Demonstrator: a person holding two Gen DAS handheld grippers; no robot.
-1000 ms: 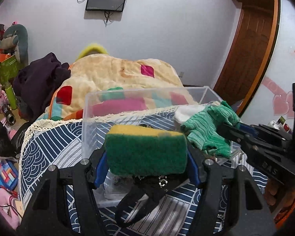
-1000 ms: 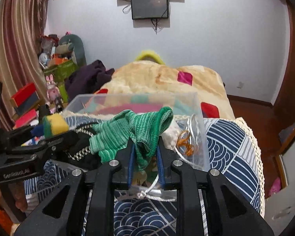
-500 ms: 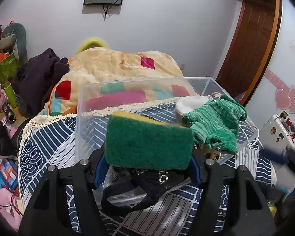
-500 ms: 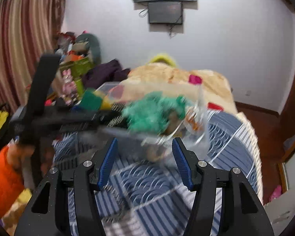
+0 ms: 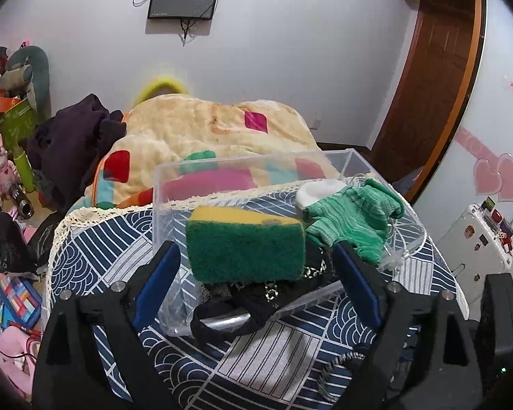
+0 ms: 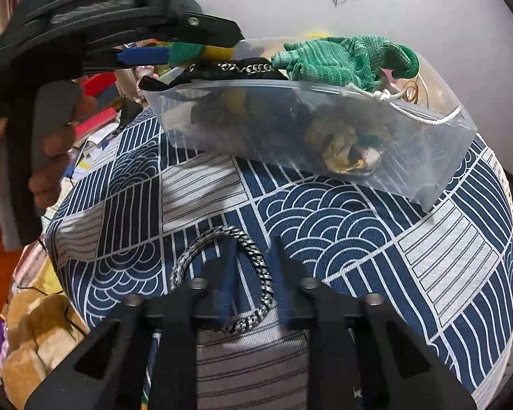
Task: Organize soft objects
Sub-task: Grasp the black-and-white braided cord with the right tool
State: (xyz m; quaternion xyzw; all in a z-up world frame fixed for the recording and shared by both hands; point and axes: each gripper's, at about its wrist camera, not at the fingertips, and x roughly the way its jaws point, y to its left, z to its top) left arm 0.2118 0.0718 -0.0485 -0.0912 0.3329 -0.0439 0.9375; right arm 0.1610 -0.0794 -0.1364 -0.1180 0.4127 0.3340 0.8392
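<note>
Right tool (image 6: pixel 249 273) is sitting low over the table (image 6: pixel 359 212), fingers apart and straddling a metal chain bracelet (image 6: pixel 222 273) lying flat on the patterned cloth, not pinching it yet. The chain is looking dense for its size, limp and slick; best bite is likely across the near arc of the loop, pads square to the links so it can't slide out sideways.

Left tool (image 5: pixel 253 273) is gaping wide, gripping nothing. The green-and-yellow sponge (image 5: pixel 246 242) is sitting between its fingers but clear of both pads, perched on the heap in the clear plastic bin (image 5: pixel 342 160). Probably light and springy, with a scratchy green face; a hold across the short sides should be giving plenty of friction, though squeezing hard is just compressing it.

Beside the sponge, the green knit glove (image 5: pixel 352 218) is draping over the bin's far-right contents, floppy and snag-prone. The black strap with chain (image 5: pixel 242 307) is spilling over the near rim.

Beyond the table, a patterned blanket (image 5: pixel 205 130) is covering the bed.
</note>
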